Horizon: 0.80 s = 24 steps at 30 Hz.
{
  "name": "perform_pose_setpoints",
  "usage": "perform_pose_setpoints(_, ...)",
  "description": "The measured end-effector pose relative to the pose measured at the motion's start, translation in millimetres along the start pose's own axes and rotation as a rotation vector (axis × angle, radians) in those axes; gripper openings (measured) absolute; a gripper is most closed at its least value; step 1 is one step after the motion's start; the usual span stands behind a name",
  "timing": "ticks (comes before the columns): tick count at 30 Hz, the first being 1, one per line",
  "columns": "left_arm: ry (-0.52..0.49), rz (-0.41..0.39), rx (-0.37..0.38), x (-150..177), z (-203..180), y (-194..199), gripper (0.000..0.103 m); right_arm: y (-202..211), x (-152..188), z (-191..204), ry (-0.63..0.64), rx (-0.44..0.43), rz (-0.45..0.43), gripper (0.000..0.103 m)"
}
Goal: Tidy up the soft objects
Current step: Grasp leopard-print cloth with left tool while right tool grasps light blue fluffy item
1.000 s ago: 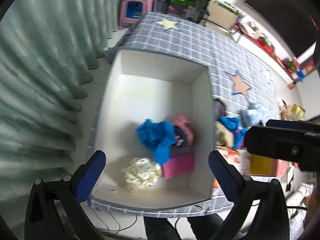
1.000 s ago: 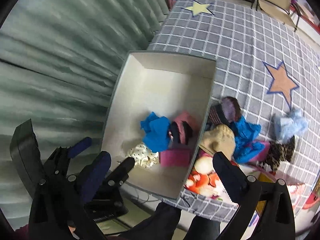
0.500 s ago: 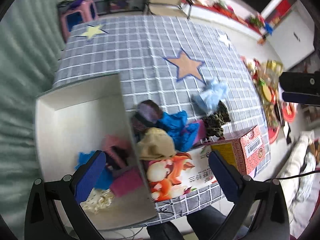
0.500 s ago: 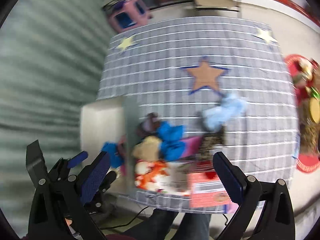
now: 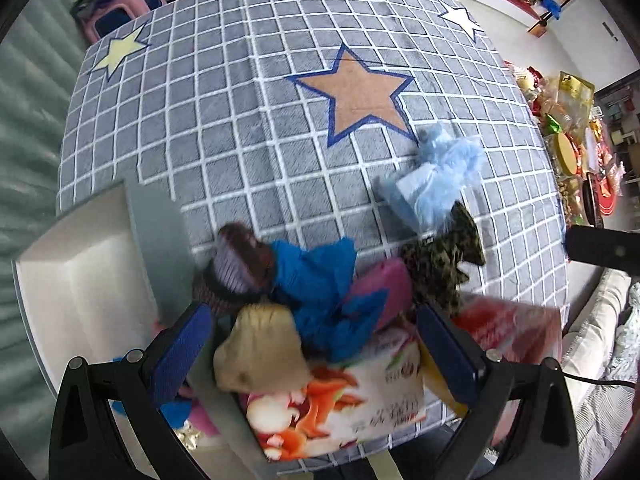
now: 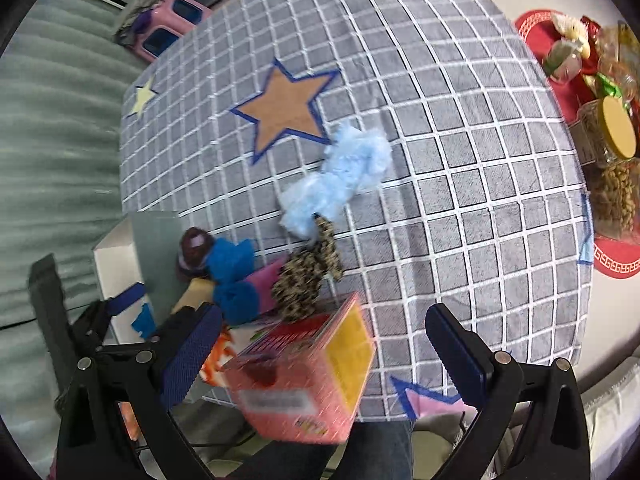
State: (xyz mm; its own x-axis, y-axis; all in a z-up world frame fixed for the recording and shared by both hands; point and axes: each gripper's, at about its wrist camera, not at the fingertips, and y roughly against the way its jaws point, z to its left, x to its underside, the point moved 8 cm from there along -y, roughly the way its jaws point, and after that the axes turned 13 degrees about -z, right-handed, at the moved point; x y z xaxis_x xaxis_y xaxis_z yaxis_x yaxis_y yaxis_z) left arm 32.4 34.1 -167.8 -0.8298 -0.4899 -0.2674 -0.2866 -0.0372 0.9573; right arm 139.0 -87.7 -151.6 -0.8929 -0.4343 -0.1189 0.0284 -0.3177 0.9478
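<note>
A pile of soft things lies on the grey checked tablecloth point(image 5: 240, 128): a tan piece point(image 5: 260, 348), a blue cloth point(image 5: 320, 280), a purple-brown knit point(image 5: 240, 264), a pink piece point(image 5: 384, 280), a leopard-print piece point(image 5: 440, 260) and a light blue fluffy piece point(image 5: 440, 172). The white box point(image 5: 80, 272) stands at the left. My left gripper point(image 5: 316, 356) is open and empty, above the tan piece. My right gripper point(image 6: 324, 352) is open and empty, above a pink and yellow carton point(image 6: 308, 376). The leopard piece point(image 6: 308, 276) and the light blue piece point(image 6: 340, 180) lie beyond it.
A printed carton point(image 5: 340, 400) lies at the table's front edge beside the pile. Jars and snacks on a red mat point(image 6: 600, 120) sit at the right. A pink stool point(image 6: 172, 20) stands beyond the table. A green curtain point(image 6: 48, 140) hangs on the left.
Both grippers swung right, away from the white box and over the pile of soft things and the cartons. Both stayed open and empty.
</note>
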Motion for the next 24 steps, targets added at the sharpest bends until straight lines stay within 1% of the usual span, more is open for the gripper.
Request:
perform_pose_setpoints(2,0.003,0.019,-0.002,-2.7,-3.5,-8.8,0.103,-15.2,-5.8,-6.6,-0.015,-0.003,0.018,0.103)
perform_pose_setpoints(6,-0.016,0.067,-0.048,0.2,-1.5,-27.3,0.103,-45.6,-18.1,-14.5,-0.046,-0.003,0.055,0.103)
perform_pose_setpoints(9,-0.031,0.08,-0.06,0.5,-1.9,-32.2,0.103,-75.3,-28.2,-15.1,-0.066,-0.011,0.091,0.103)
perform_pose_setpoints(13,-0.05,0.081,-0.027,-4.2,-11.5,-33.6,0.103,-109.6,-41.0,-9.8,-0.07,-0.025,0.123,0.103)
perform_pose_setpoints(17,-0.07,0.078,0.008,-12.7,-22.7,-32.7,0.103,-135.7,-53.4,1.6,-0.032,-0.035,0.137,0.103)
perform_pose_setpoints(19,-0.074,0.083,0.027,-15.5,-26.6,-33.0,0.103,-145.0,-56.8,5.0,-0.007,-0.03,0.137,0.103)
perform_pose_setpoints(23,-0.117,0.1,0.027,-18.3,-33.8,-39.2,0.103,-153.5,-54.4,12.0,0.064,0.006,0.129,0.103)
perform_pose_setpoints(24,-0.129,0.104,0.031,-19.0,-36.8,-40.6,0.103,-152.5,-53.0,14.3,0.092,0.011,0.115,0.097)
